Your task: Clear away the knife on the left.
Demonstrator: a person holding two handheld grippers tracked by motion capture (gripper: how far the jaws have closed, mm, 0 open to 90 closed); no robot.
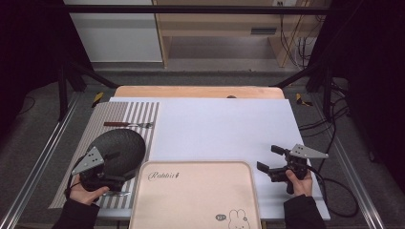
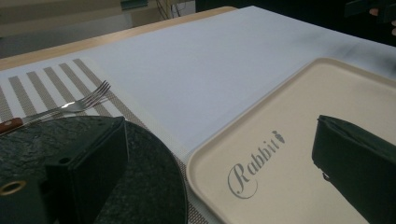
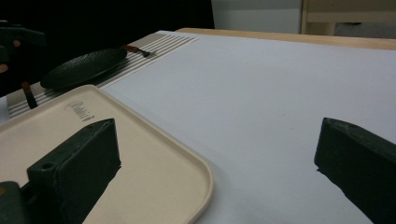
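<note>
Hovering over round dark textured plate (image 1: 117, 149) on striped placemat (image 1: 138, 114), left gripper (image 1: 111, 181), jaws apart, nothing between. Right gripper (image 1: 267, 160) near right edge of beige rabbit-printed tray (image 1: 196, 191), jaws wide, empty. Wooden-handled metal fork (image 1: 129, 124) just beyond plate.

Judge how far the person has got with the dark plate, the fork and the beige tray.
Done: nothing visibly; the beige tray is bare. In hand: the left gripper, jaws open, hovers at the dark plate on the striped mat, holding nothing. Left: the plate and fork remain on the mat; the right gripper waits open.
</note>
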